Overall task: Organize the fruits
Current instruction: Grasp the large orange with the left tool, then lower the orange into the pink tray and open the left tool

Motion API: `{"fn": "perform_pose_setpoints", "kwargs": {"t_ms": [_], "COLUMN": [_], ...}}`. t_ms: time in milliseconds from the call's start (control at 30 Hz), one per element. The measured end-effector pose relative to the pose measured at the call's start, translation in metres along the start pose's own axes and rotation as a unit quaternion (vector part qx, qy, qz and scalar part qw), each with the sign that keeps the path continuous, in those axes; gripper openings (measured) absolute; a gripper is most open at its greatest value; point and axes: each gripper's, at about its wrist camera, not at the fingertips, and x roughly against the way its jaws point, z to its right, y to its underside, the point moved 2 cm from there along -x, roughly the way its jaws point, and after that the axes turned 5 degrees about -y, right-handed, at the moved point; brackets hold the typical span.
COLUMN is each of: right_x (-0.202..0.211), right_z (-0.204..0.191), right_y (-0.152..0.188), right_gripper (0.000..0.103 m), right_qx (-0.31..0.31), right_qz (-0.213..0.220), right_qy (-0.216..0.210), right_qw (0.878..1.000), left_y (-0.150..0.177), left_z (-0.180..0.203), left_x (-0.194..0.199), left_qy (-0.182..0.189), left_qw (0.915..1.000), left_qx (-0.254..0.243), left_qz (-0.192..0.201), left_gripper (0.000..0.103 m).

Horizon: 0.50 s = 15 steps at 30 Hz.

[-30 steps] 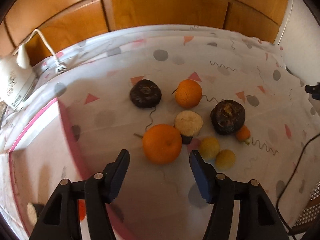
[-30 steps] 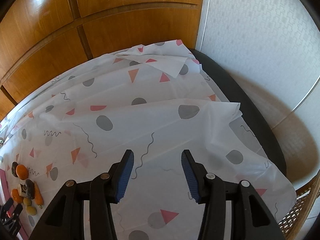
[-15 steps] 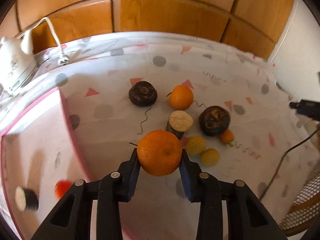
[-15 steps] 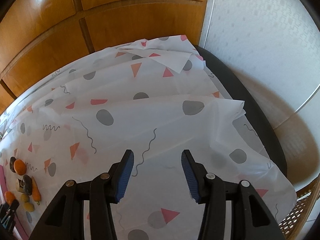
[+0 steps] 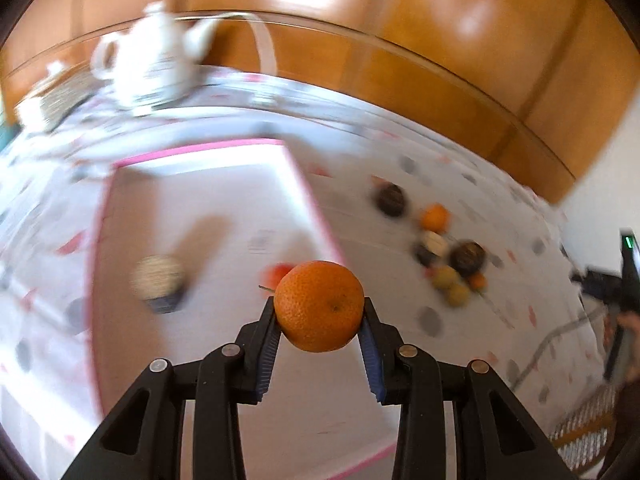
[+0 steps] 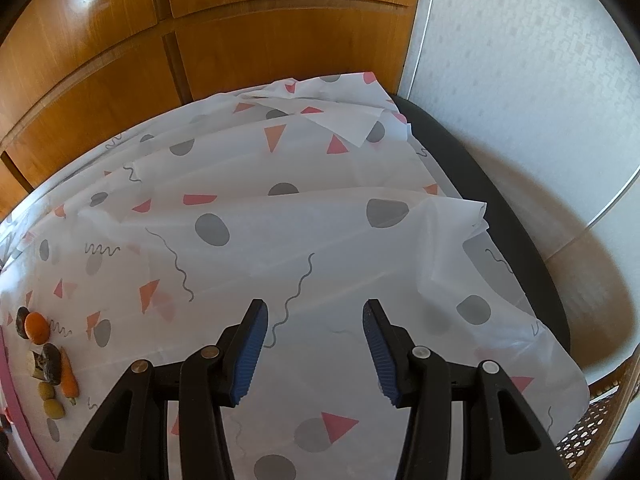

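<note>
My left gripper (image 5: 319, 312) is shut on a large orange (image 5: 319, 306) and holds it in the air over the right edge of a pink-rimmed white tray (image 5: 308, 196). On the tray lie a half fruit with a pale cut face (image 5: 158, 282) and a small red fruit (image 5: 280, 272), partly hidden by the orange. A group of fruits (image 5: 444, 252) lies on the patterned cloth to the right; it also shows in the right wrist view (image 6: 44, 356). My right gripper (image 6: 314, 320) is open and empty above the cloth. The left wrist view is motion-blurred.
A white teapot (image 5: 156, 60) stands at the back left behind the tray. Wooden cabinet doors (image 6: 200, 40) run along the back. The cloth's right edge folds over a dark table edge (image 6: 500, 200) by a white wall. The other gripper shows at the far right of the left wrist view (image 5: 616, 280).
My left gripper closed on the large orange, lifted it off the cloth and swung left over the tray. The right gripper has hardly moved.
</note>
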Motion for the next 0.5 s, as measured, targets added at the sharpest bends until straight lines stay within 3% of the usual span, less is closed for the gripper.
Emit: {"fn": "perform_pose_setpoints", "kwargs": {"t_ms": [200,500], "right_x": [0.001,-0.002], "right_z": [-0.003,-0.002], "right_y": [0.001,0.002], "right_gripper": [0.05,0.05], "right_qx": [0.006,0.005], "right_qz": [0.003,-0.002], "right_qy": [0.004,0.015], "right_qw": [1.0,1.0], "left_y": [0.006,0.021], "left_z": [-0.057,-0.081], "left_x": [-0.008,-0.017], "left_qy": [-0.029,-0.079], "left_qw": [0.9946,0.99], "left_qx": [0.097,0.112], "left_qz": [-0.023,-0.036], "left_gripper": [0.038,0.04]}}
